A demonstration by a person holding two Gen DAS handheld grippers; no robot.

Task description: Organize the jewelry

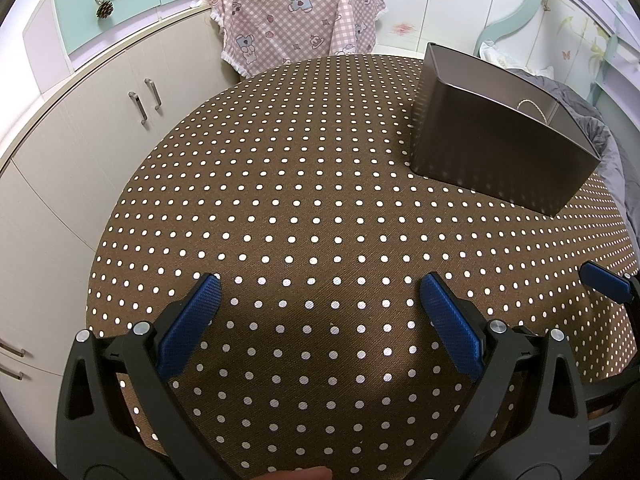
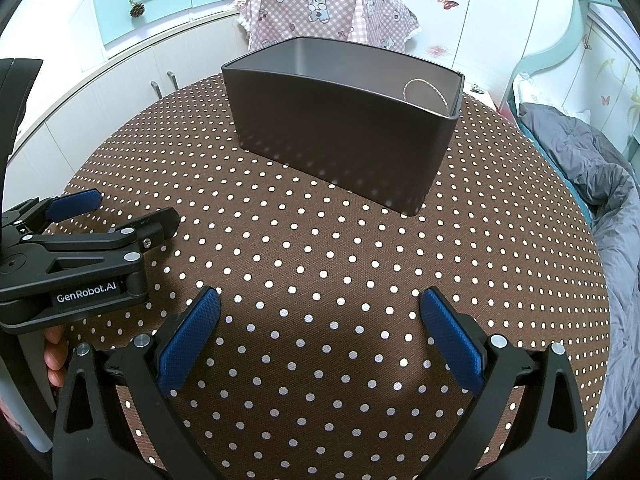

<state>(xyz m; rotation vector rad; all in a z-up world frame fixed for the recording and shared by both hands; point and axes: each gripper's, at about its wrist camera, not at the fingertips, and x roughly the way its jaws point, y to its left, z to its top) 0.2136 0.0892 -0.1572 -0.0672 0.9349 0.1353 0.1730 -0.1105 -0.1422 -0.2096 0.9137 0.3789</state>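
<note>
A dark metal box [image 1: 500, 152] [image 2: 344, 140] stands open-topped at the far right of the round table. A thin gold chain [image 2: 426, 90] [image 1: 534, 110] leans in a loop against the box's inner right wall. My left gripper [image 1: 320, 284] is open over bare cloth, well short of the box and to its left. My right gripper [image 2: 320, 296] is open too, facing the box's long side with nothing between its fingers. The left gripper [image 2: 132, 208] also shows from the side in the right wrist view, low over the table. One blue pad [image 1: 604, 284] of the right gripper shows at the right edge.
The table carries a brown cloth with white dots [image 1: 320, 200] [image 2: 320, 248]. Behind it is a chair draped in pink checked fabric [image 1: 296, 16]. White cabinets [image 1: 100, 140] curve along the left. A bed with a grey duvet [image 2: 592, 168] lies at the right.
</note>
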